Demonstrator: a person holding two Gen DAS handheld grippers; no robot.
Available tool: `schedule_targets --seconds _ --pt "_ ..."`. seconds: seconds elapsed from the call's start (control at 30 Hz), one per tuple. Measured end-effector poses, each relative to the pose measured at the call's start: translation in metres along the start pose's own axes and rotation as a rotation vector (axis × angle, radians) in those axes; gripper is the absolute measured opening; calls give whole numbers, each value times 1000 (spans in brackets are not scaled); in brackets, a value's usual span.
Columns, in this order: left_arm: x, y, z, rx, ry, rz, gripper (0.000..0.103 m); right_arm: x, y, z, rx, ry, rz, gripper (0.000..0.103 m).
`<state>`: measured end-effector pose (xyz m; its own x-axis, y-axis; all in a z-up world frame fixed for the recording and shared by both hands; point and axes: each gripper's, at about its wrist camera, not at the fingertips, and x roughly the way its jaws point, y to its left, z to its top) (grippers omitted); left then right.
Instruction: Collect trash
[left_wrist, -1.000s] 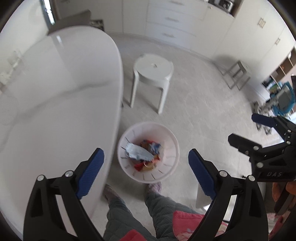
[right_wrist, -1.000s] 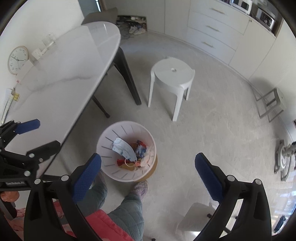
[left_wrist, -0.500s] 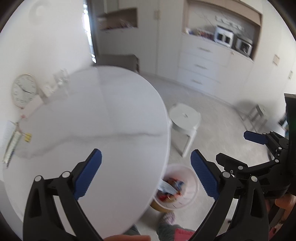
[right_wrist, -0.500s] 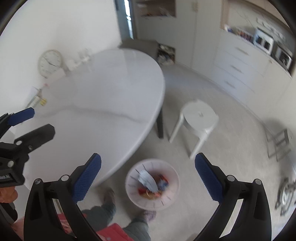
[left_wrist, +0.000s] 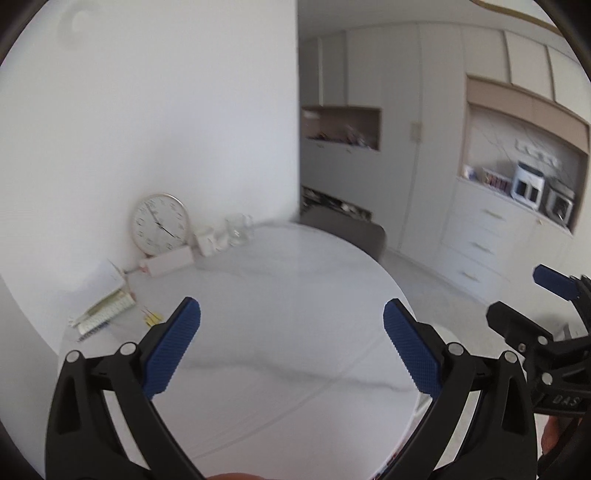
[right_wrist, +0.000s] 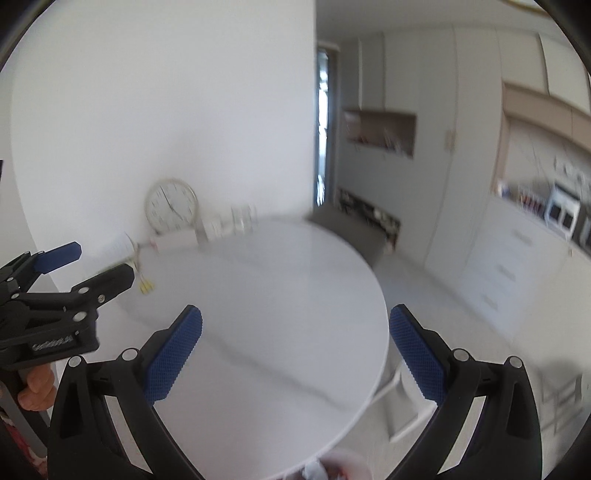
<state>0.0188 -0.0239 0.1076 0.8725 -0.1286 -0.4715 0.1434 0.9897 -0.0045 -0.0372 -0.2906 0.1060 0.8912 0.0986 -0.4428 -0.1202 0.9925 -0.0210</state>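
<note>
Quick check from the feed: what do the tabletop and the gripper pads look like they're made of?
Tabletop: looks like polished marble or marble-look stone, white with thin grey veins and a glossy sheen; which of the two I cannot tell. Left gripper pads: probably blue rubber or soft plastic, matte with a fine knurled grid, on black plastic-looking fingers.

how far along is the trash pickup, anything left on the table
Done: the table shows no loose trash, only a clock, a notebook and small items by the wall. In hand: nothing; left gripper and right gripper are both open. Left: apparently nothing.
</note>
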Motion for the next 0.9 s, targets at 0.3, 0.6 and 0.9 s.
schedule_targets --seconds 0.3,0.6,0.9 --pt "-11 42 18 -51 -49 153 95 17 37 31 46 -33 51 101" --pt "11 61 4 -68 41 140 95 42 63 21 26 29 68 101" --pt "21 58 5 -70 59 106 95 52 62 15 39 49 60 101"
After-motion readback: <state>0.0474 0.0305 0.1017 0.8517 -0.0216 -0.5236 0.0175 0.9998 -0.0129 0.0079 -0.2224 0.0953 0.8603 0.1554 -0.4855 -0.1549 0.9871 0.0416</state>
